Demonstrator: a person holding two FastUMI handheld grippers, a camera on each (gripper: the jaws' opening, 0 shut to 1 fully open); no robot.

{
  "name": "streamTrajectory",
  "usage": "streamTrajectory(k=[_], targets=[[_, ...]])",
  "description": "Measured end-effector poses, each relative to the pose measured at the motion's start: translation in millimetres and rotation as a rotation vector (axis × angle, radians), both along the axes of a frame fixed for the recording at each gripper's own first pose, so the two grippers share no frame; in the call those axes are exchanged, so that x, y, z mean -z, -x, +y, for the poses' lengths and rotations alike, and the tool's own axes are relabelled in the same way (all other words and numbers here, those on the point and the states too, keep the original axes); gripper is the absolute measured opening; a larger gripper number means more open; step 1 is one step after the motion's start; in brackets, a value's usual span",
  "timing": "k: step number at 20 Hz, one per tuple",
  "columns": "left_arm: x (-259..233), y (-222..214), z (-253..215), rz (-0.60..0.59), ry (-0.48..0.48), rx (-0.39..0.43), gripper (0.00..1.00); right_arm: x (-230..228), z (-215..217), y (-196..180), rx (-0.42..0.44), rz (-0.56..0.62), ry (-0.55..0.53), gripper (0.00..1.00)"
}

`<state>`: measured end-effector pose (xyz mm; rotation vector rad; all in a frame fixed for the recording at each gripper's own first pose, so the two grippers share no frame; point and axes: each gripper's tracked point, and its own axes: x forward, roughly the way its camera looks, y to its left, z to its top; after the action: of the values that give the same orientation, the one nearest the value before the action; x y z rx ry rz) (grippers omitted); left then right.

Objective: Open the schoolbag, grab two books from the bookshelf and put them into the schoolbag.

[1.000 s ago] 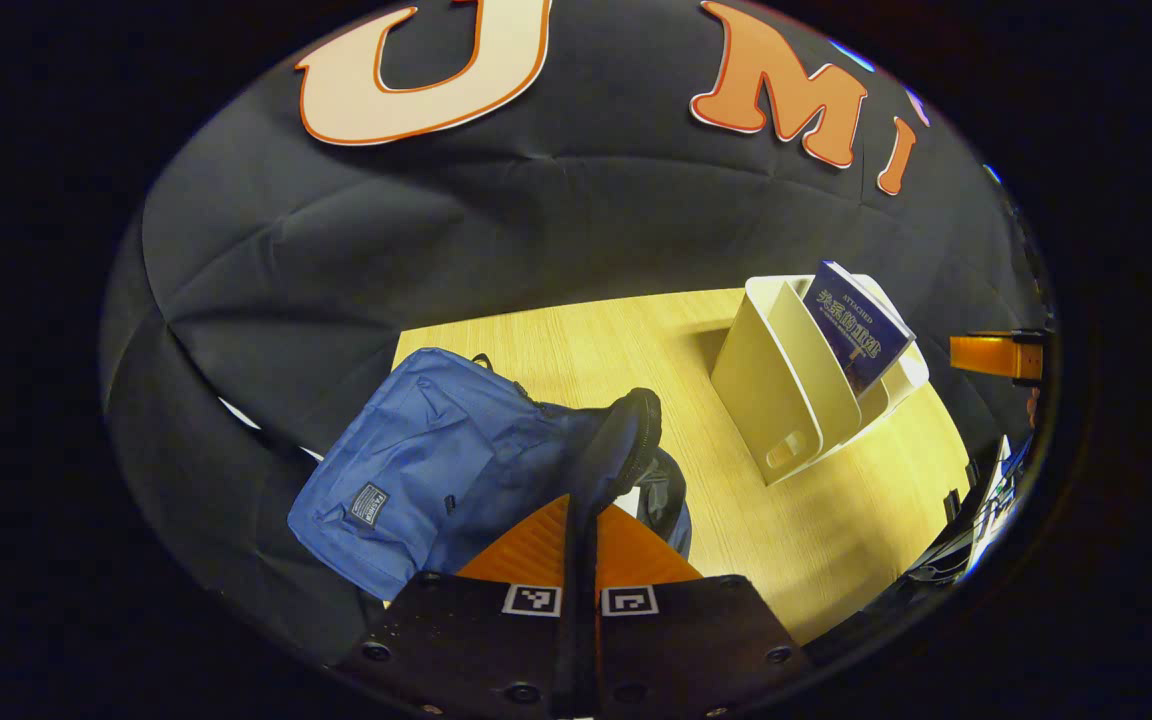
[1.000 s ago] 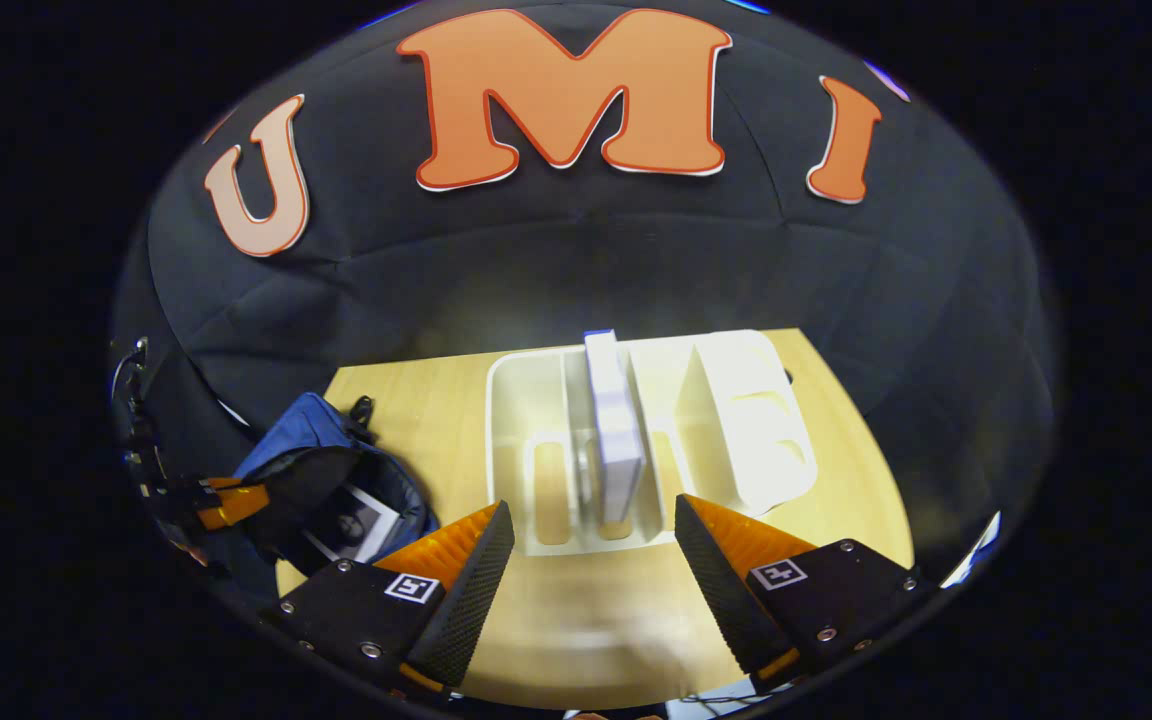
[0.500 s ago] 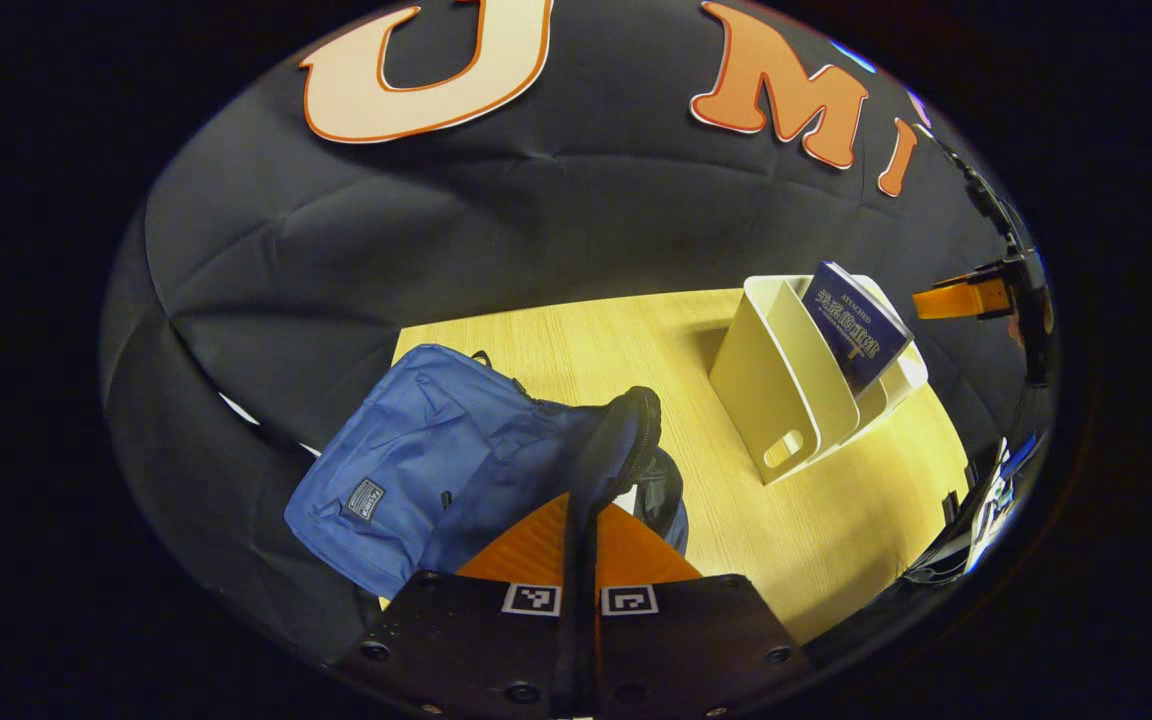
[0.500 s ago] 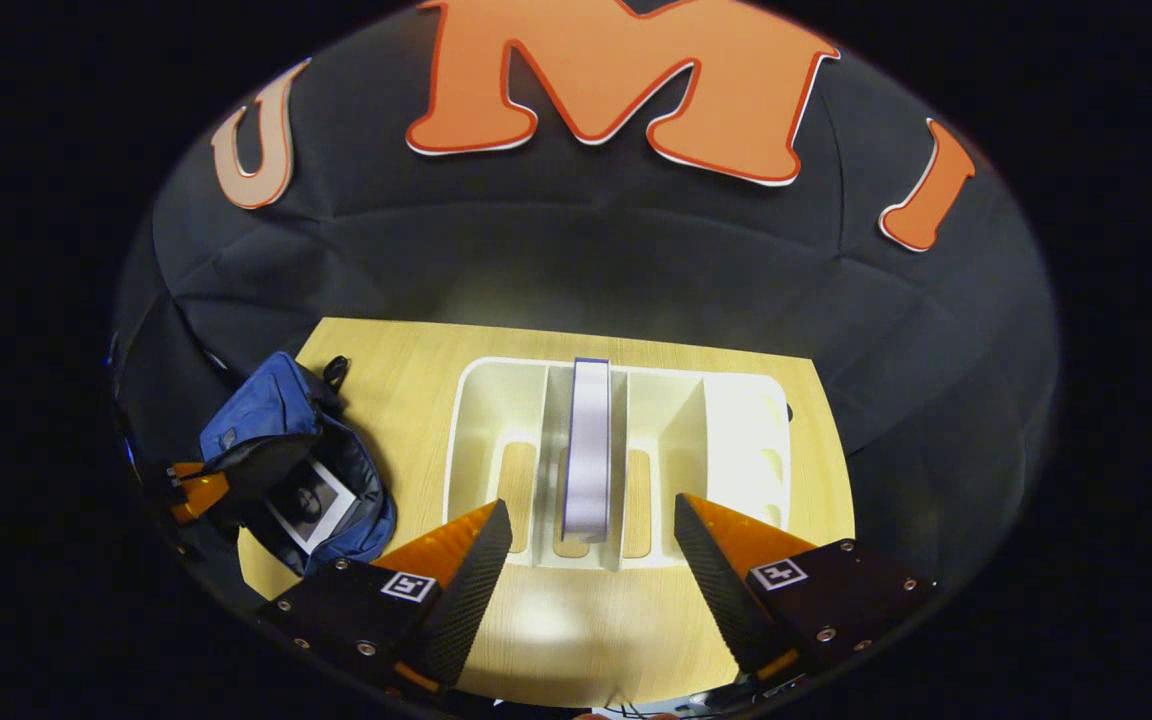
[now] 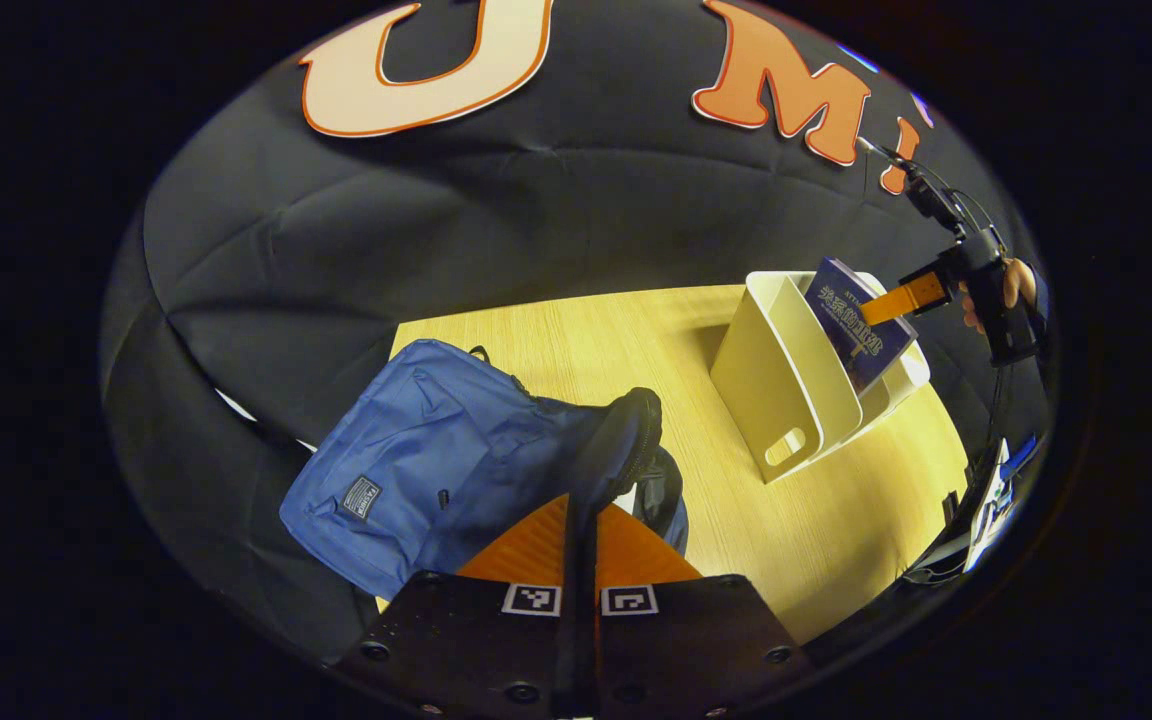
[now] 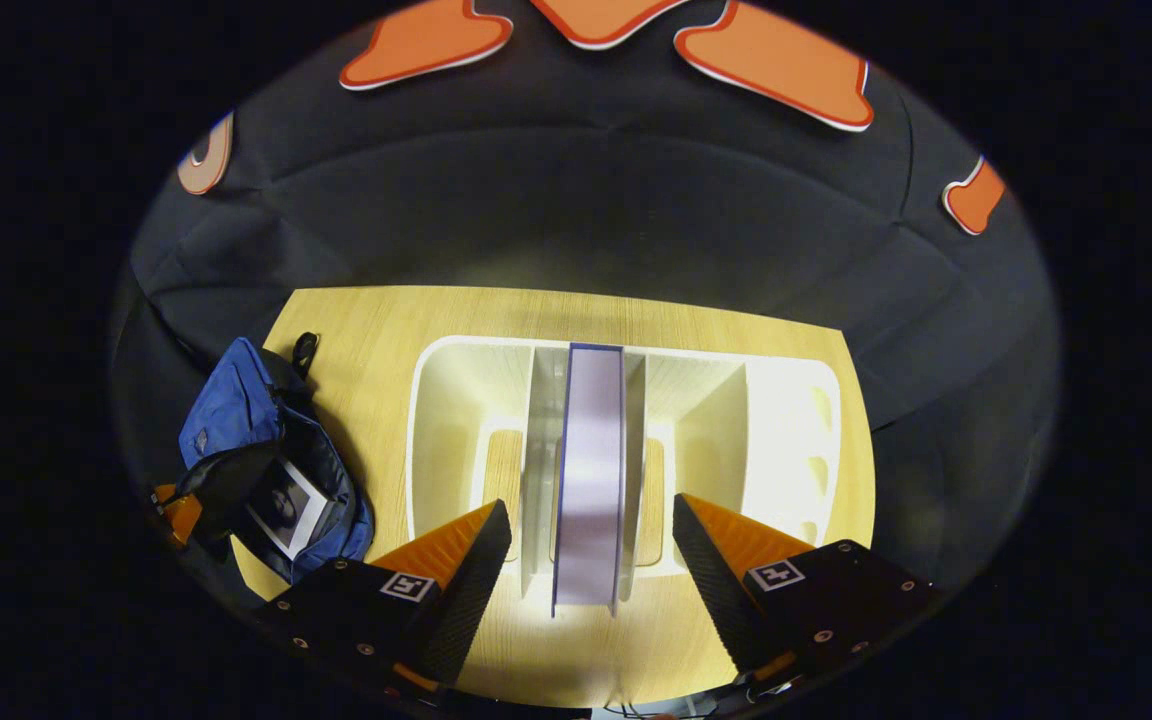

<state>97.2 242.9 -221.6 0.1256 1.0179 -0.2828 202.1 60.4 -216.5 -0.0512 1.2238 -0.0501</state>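
1. We see the wooden table (image 6: 376, 330) carrying everything, set against the black cloth wall.
2. We see the white bookshelf (image 6: 436, 400) standing on the table's right part, in the left gripper view (image 5: 786, 400), with upright dividers forming slots.
3. We see the blue schoolbag (image 5: 416, 470) lying at the table's left edge, its mouth held open; in the right gripper view (image 6: 236, 410) a first book (image 6: 286, 508) rests inside it.
4. We see the second book (image 6: 591, 470) upright in a middle slot of the bookshelf, its page edge facing us; in the left gripper view its blue cover (image 5: 851, 325) leans in that slot.
5. We see the right gripper (image 6: 586, 560) spread wide, one finger on each side of the second book, not touching it.
6. We see the left gripper (image 5: 581, 520) clenched on the schoolbag's dark zipper rim (image 5: 626, 440), both fingers pressed together around it.
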Motion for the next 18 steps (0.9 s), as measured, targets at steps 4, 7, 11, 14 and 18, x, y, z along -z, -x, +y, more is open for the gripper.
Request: streamTrajectory(k=[4,7,11,14,18], targets=[[2,-2,0,0.005,0.0,0.001,0.0,19,-2,-8,-0.004,0.053,0.006,0.78],[4,-2,1,0.008,0.002,0.0,0.0,27,-2,-6,0.008,0.093,-0.001,0.58],[5,-3,1,0.01,0.004,-0.002,0.0,27,0,-3,0.01,0.117,-0.032,0.37],[6,-4,-1,0.011,0.006,0.002,0.0,15,-4,1,0.011,0.098,-0.045,0.34],[6,-4,-3,0.006,0.008,0.009,0.01,-25,-11,15,0.027,0.042,-0.098,0.43]])
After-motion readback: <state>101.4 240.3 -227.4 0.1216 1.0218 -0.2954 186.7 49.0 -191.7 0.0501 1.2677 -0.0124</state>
